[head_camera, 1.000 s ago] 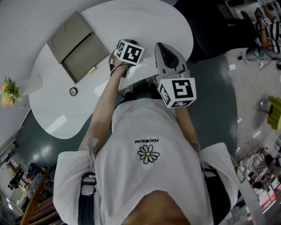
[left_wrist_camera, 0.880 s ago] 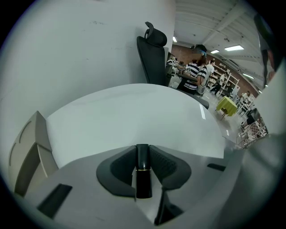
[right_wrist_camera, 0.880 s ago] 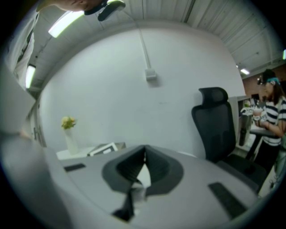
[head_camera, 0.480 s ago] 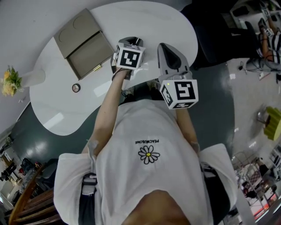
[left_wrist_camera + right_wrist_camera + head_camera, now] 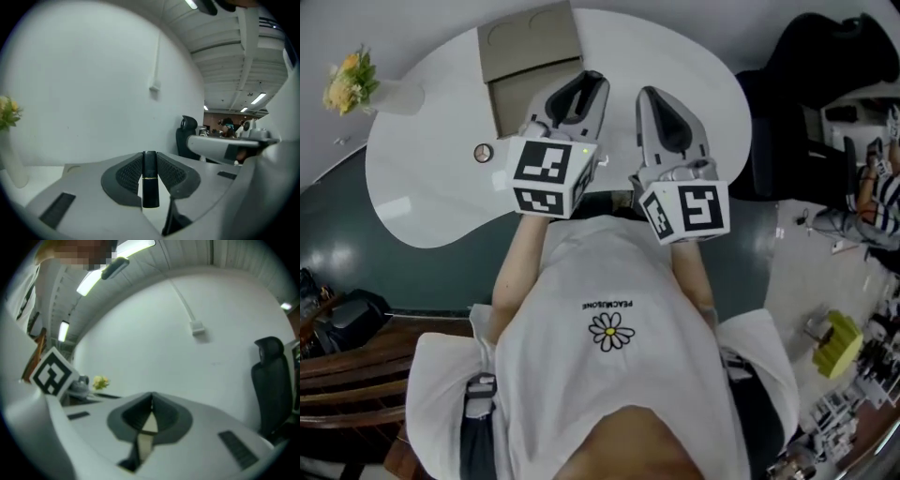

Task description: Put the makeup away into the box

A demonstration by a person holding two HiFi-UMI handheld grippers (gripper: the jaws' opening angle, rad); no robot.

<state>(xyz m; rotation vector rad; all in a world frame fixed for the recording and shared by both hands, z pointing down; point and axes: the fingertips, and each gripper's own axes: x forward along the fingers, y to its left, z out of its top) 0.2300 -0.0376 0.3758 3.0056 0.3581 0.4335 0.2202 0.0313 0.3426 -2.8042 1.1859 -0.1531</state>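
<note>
Black lipstick (image 5: 150, 185), gold band, upright, pinched between the pads of the left gripper (image 5: 150, 157). Left gripper: low at the near edge of the table (image 5: 431, 187) a second ago, now lifted and pointing across it toward the open beige box (image 5: 520, 98). Lipstick is clear of the table, not yet in the box. Judged: pick-up done; carry and drop into the box remain. Right gripper (image 5: 150, 401): jaws pressed together, empty, held alongside. Small round case (image 5: 484, 153): on the table left of the box, likely next.
</note>
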